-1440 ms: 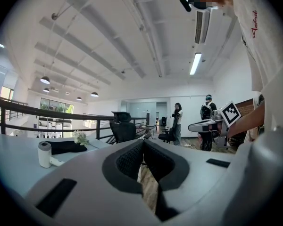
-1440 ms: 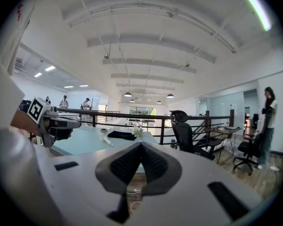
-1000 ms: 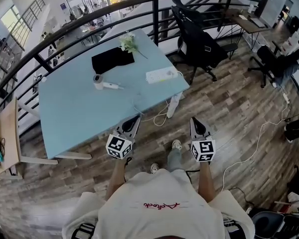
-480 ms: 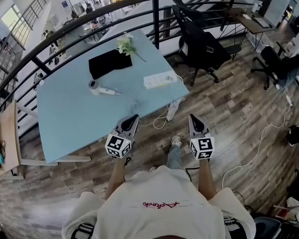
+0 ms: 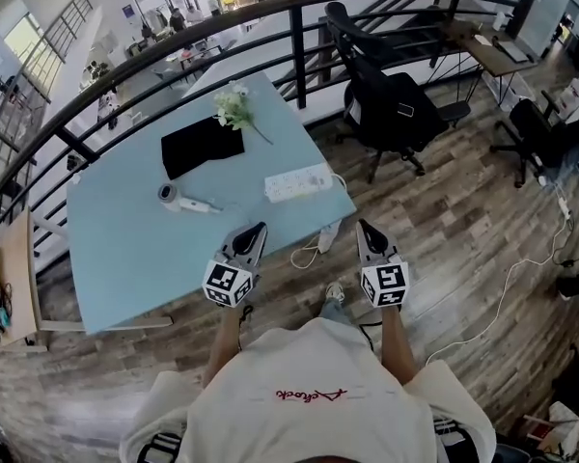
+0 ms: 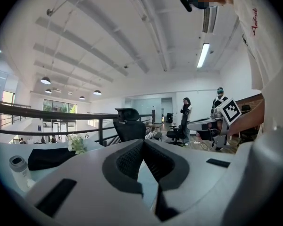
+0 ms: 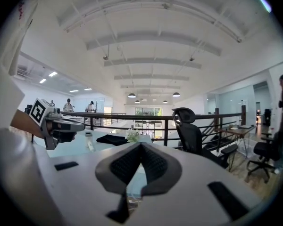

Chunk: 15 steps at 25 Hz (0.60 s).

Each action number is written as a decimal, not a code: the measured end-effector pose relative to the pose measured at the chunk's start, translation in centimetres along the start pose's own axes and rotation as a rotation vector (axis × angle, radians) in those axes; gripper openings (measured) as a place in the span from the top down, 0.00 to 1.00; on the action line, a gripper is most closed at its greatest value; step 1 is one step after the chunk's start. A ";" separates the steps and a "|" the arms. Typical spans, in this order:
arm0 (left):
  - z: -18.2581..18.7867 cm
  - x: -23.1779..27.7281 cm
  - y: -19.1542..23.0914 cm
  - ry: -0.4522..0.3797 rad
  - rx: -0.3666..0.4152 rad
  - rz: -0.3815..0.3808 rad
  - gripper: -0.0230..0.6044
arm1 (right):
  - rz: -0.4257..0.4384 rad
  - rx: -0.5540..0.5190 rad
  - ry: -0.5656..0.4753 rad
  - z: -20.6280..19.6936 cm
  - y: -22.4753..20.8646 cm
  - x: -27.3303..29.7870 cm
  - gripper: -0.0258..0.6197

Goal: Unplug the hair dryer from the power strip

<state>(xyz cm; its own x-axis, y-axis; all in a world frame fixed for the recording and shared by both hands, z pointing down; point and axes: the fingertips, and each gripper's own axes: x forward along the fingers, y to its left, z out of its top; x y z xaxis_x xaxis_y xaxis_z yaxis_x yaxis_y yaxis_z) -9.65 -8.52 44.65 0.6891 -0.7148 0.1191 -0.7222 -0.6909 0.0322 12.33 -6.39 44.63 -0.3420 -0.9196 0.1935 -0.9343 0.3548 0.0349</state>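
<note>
Approach is judged in hand: left gripper (image 5: 259, 230) & right gripper (image 5: 364, 228) are held shut, empty; next, the power strip (image 5: 297, 182) at 12 o'clock must be reached & the plug of what is prob. the hair dryer (image 5: 185, 201), 10 o'clock, gripped.

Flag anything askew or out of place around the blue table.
The power strip lies skewed at the right edge of the table; a white cable lies on the floor in loose loops near the person's shoe.

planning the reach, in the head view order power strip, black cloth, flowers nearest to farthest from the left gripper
1. power strip, right side of the table
2. black cloth, middle, further back
3. flowers, at the far end
</note>
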 end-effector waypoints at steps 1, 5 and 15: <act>0.2 0.8 0.2 0.001 0.000 0.006 0.95 | 0.007 0.001 -0.002 0.2 -0.6 0.6 0.93; 1.4 4.2 0.7 0.002 0.011 0.029 0.95 | 0.030 0.007 -0.012 0.9 -3.7 3.0 0.93; 2.9 10.2 1.7 0.007 0.026 0.096 0.95 | 0.098 0.014 -0.023 1.5 -9.6 7.6 0.93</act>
<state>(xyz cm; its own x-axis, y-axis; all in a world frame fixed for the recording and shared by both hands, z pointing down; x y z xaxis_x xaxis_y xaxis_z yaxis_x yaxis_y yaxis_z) -3.63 -17.32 43.06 0.6160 -0.7774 0.1274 -0.7833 -0.6216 -0.0054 18.54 -17.07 44.28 -0.4336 -0.8844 0.1729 -0.8977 0.4407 0.0031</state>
